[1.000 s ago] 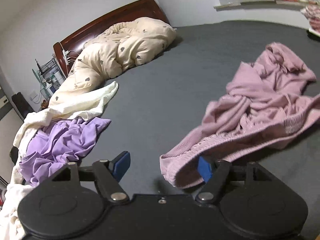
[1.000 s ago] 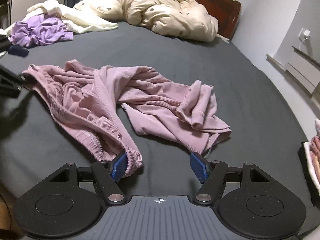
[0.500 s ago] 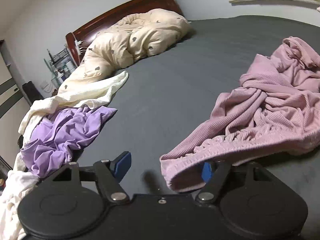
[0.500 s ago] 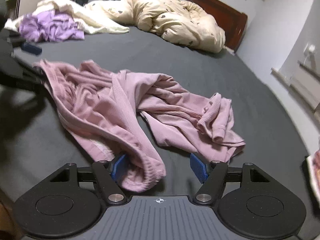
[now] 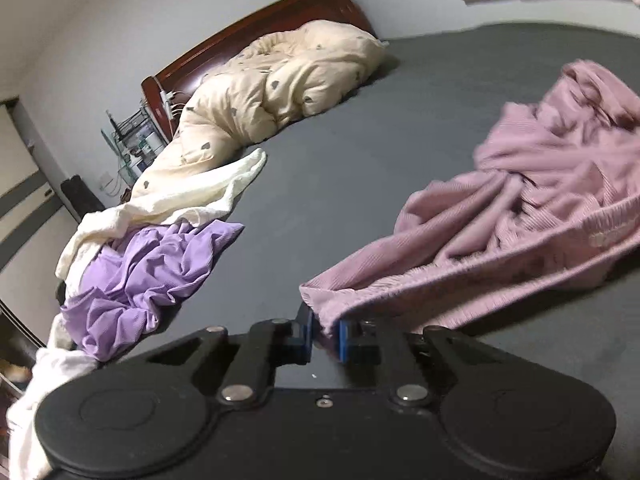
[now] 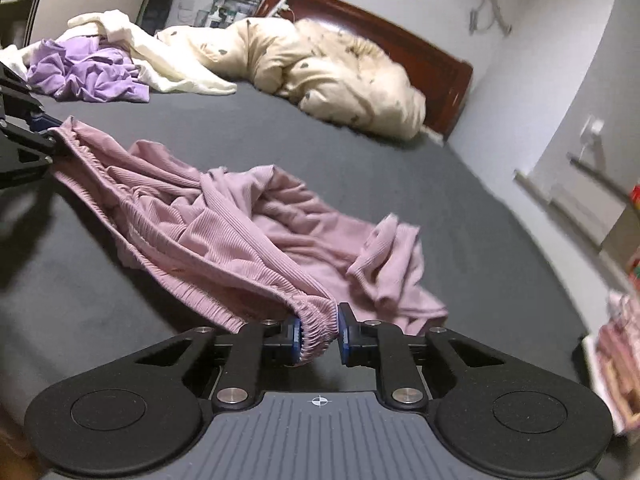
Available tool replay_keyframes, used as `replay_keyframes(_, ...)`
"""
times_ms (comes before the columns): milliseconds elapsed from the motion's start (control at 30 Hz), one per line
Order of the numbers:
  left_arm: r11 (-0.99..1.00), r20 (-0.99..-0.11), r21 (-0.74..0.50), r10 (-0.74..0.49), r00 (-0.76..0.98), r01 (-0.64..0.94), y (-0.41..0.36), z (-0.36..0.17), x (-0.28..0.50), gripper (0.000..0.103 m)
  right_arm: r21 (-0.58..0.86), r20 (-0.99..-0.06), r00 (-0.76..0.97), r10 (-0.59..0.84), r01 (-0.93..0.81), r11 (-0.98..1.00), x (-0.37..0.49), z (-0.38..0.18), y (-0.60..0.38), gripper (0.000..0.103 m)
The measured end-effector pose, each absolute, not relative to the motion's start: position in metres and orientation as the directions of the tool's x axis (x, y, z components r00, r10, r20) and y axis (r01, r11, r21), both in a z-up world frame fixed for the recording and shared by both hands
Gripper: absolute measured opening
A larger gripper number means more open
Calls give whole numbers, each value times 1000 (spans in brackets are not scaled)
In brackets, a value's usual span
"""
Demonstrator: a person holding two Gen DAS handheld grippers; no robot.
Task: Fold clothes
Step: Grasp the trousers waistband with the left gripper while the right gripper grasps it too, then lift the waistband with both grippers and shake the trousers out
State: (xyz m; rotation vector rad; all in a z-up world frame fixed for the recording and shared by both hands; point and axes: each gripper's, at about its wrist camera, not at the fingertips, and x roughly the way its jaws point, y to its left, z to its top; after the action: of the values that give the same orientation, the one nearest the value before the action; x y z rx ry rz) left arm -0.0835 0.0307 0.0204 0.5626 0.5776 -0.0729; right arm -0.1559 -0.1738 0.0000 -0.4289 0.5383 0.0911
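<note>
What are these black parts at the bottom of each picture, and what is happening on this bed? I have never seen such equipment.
There is no robot here. A person holds a two-finger gripper in each hand, and a wide-angle camera on each one looks forward along its fingers. That is why black arms with blue pads fill the bottom of both pictures.

One picture comes from the left gripper, the other from the right gripper. Each is closing on the elastic waistband of the pink trousers, which is pinched between the pads at two different spots. The rest of the trousers lies crumpled on the dark grey sheet.

Farther away lie a purple garment, a cream garment and a beige duvet against the wooden headboard.
</note>
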Motion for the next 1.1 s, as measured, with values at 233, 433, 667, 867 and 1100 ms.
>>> replay_keyframes(233,915,-558,367,72,827,168,35,30,-97,17,-429,-429,901,-66,-138,893,-160,23,-186,18)
replay_keyframes(433,936,-428,334,44,903,113,28,87,-122,17,-417,-285,956,-71,-57,907,-161,81,-206,18)
replay_keyframes(667,949,-221,302,-22,975,90,29,195,-123,17,-384,-64,996,-54,25,923,-167,179,-218,18)
replay_keyframes(867,947,-33,314,-65,997,72,20,294,-125,17,-349,87,996,-36,65,935,-174,260,-231,18)
replay_keyframes(1100,943,152,328,-121,981,65,10,390,-135,17,-331,272,962,-30,122,936,-193,338,-243,18)
